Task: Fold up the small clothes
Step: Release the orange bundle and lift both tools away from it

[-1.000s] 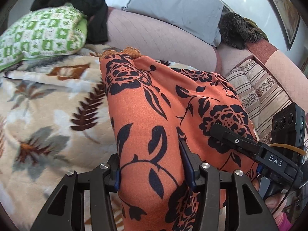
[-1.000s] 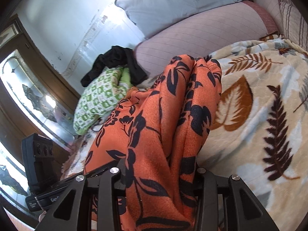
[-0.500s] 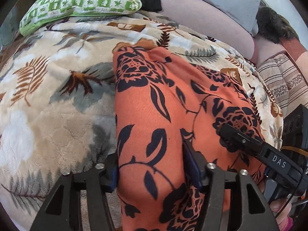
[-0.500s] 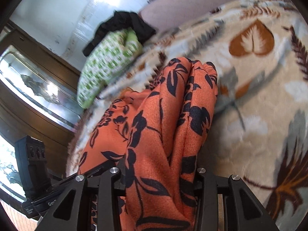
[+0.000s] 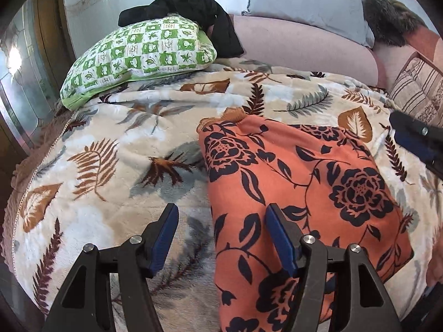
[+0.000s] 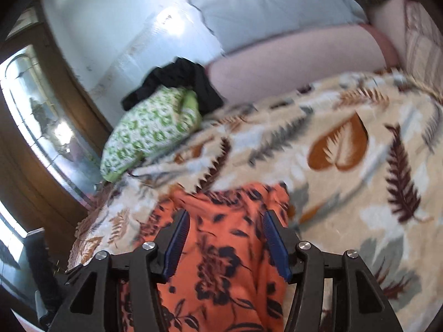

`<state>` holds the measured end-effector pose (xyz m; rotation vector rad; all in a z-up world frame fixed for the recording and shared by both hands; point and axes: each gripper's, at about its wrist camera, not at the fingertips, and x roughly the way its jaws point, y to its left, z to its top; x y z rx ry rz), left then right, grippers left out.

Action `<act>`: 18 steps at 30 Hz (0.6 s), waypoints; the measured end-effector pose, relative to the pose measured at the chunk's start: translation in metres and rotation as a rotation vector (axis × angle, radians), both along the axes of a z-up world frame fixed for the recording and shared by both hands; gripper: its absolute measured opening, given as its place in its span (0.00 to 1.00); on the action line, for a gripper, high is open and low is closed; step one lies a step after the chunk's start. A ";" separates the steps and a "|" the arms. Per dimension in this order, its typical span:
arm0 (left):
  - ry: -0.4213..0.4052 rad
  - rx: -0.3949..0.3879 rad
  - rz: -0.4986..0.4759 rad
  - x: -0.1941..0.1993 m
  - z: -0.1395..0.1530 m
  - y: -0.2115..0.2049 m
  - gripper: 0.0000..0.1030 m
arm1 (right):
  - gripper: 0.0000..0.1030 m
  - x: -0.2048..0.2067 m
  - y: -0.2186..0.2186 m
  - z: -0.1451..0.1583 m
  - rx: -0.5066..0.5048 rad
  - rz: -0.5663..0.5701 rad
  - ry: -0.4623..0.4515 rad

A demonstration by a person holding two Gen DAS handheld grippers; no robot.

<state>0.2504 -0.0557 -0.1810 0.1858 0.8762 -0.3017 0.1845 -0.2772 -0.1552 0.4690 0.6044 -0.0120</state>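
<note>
Tongs both spread wide: left gripper (image 5: 221, 221) straddling edge of orange black-flowered folded garment (image 5: 304, 193); right gripper (image 6: 225, 228) over it, grasping nothing.

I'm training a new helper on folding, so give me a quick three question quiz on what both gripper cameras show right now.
1. True or false: the left gripper is clamped on the orange floral garment.
2. What does the garment lie on? A) a wooden floor B) the leaf-print blanket C) a glass table
3. Fill in: a black cloth is draped over the ______ checked pillow.

Key
1. False: its jaws stand open, and the right gripper is open too.
2. B
3. green
</note>
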 end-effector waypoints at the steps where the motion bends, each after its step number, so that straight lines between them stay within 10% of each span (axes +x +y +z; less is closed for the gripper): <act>1: 0.004 0.001 -0.002 0.001 -0.002 0.000 0.64 | 0.54 0.002 0.005 0.000 0.003 0.025 -0.011; 9: 0.007 0.015 -0.014 0.003 -0.010 0.000 0.72 | 0.47 0.047 0.004 -0.078 0.153 0.008 0.269; 18: -0.021 0.016 0.017 -0.008 0.009 0.004 0.72 | 0.53 0.019 0.022 -0.038 -0.005 0.019 0.229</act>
